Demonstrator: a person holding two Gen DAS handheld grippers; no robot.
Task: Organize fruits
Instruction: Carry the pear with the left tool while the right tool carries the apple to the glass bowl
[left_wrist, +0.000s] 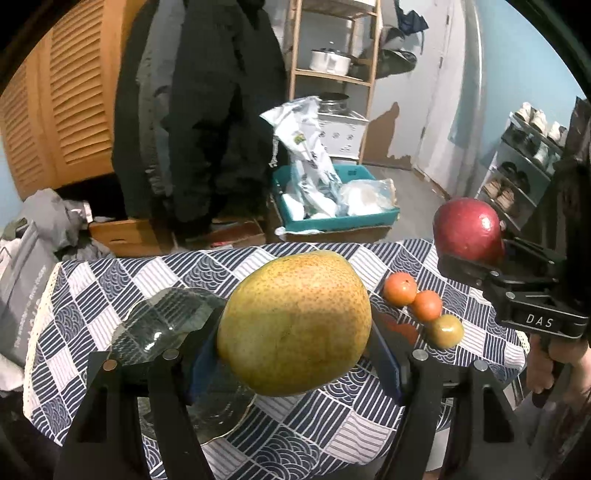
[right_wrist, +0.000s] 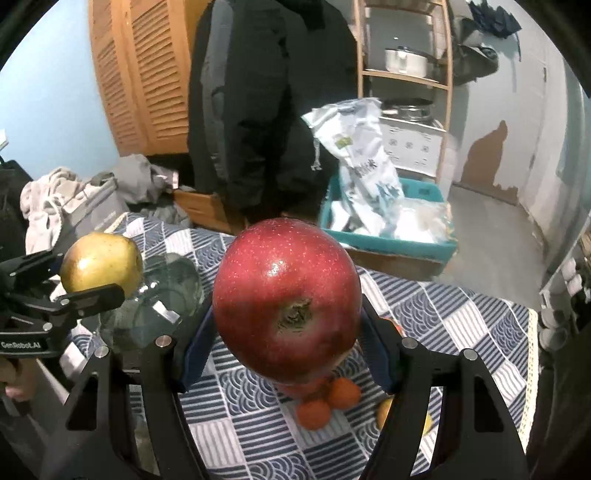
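Louvered wooden cabinet, pale blue wall, wooden shelf rack, grey floor.

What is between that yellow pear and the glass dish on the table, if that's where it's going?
Nothing visible. The left gripper holds the pear in the air just above and beside the glass dish, which looks empty. The small oranges lie off to the other side, and the right gripper holds the red apple apart.
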